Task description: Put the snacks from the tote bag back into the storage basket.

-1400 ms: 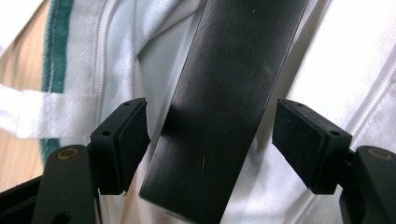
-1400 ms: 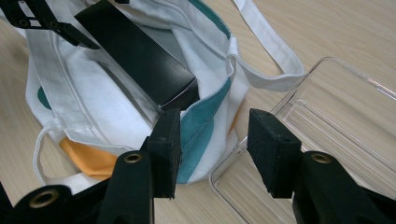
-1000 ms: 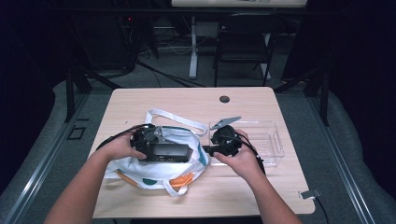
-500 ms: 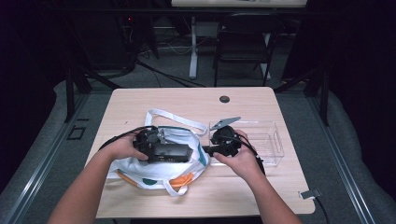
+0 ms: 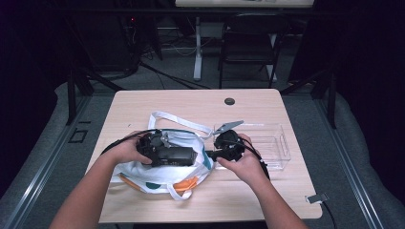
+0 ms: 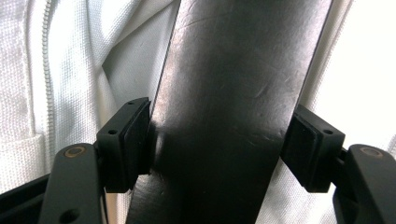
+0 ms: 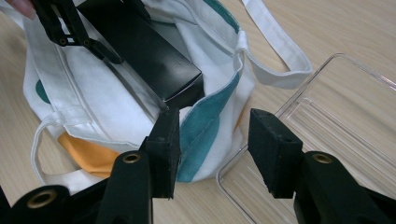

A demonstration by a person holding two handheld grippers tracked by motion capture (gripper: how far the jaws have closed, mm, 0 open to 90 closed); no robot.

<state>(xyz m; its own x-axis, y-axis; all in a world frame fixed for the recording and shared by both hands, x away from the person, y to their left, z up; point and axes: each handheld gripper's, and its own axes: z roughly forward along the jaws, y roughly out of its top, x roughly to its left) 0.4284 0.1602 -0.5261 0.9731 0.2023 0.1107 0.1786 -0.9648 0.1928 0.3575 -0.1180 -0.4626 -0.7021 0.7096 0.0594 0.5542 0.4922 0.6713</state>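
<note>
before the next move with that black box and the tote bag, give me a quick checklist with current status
1. Left gripper clamped on the black box: ok, both pads press its sides.
2. Right gripper free: ok, jaws open, holding nothing.
3. Box over the tote bag: ok.
4. Bag mouth held open: not ok, nothing grips the fabric.
5. Clear tray out of the way: ok, beside the bag.
6. Bag contents: cannot tell.

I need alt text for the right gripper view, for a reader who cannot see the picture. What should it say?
The open right gripper points at the rim of a white tote bag with teal and orange patches. The left gripper holds a long black box over the bag's mouth. A clear plastic tray lies beside the bag on the wooden table.
</note>
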